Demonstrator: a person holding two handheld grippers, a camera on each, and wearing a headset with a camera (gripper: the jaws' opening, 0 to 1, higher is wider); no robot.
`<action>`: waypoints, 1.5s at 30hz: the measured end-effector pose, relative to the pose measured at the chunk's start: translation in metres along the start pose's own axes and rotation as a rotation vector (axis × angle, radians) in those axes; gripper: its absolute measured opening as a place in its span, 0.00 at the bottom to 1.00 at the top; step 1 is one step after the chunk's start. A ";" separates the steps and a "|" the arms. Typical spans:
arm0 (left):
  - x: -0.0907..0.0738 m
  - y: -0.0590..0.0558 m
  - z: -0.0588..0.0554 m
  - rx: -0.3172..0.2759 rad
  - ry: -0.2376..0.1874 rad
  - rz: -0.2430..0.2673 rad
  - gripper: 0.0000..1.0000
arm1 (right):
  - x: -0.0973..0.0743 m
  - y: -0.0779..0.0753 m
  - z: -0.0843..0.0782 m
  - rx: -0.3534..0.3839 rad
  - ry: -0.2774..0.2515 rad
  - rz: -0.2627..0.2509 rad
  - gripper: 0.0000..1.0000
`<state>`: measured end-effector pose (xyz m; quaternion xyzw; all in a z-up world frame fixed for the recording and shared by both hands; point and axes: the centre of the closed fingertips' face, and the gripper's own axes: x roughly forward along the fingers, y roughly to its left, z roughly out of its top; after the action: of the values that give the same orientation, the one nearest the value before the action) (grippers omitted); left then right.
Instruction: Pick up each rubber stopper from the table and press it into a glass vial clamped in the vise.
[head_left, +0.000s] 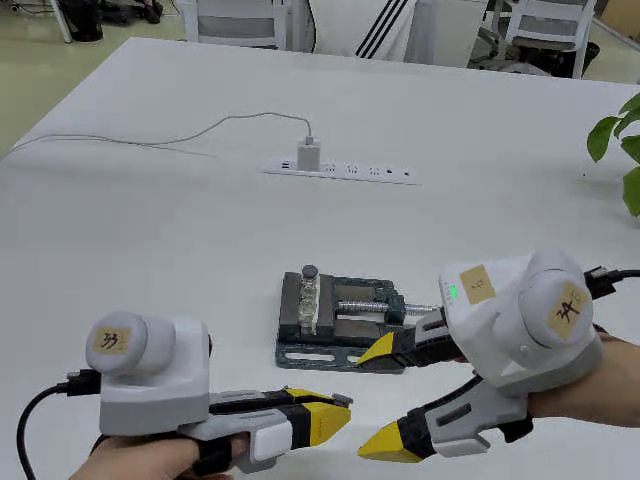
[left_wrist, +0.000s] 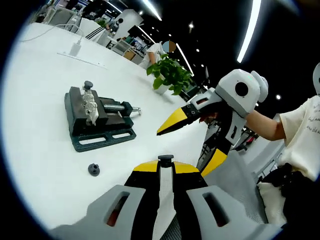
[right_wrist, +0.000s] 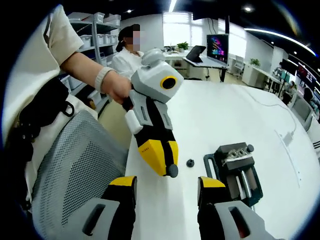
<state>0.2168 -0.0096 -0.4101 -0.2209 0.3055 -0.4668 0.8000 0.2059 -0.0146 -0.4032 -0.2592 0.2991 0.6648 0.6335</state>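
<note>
The left gripper (head_left: 335, 415) had its jaws clamped on a rubber stopper (right_wrist: 172, 171), held short of the vise (head_left: 340, 325) - likely bound for one of the glass vials (head_left: 309, 305) clamped there. One vial wore a seated stopper (head_left: 310, 271). A loose stopper (left_wrist: 93, 169) lay on the desk (head_left: 150, 200) near the vise. The right gripper (head_left: 380, 400) hovered beside the vise - jaws wide, empty.

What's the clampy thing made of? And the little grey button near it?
The vise looks like metal: dull dark body, shiny silver screw. The stopper on the table looks like rubber: matte dark grey, no shine, though that's a guess.
</note>
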 end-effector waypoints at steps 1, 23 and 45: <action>-0.001 0.000 -0.001 0.029 0.013 0.003 0.05 | 0.000 0.000 0.000 0.006 -0.002 0.002 0.49; -0.009 -0.006 -0.008 0.647 0.288 0.055 0.05 | 0.002 0.009 0.009 0.054 -0.059 0.028 0.49; -0.006 -0.008 0.006 0.927 0.377 0.049 0.05 | 0.002 -0.003 0.011 0.071 -0.107 -0.021 0.28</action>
<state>0.2138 -0.0077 -0.3982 0.2534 0.2101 -0.5662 0.7557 0.2091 -0.0051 -0.3972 -0.2037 0.2852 0.6602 0.6643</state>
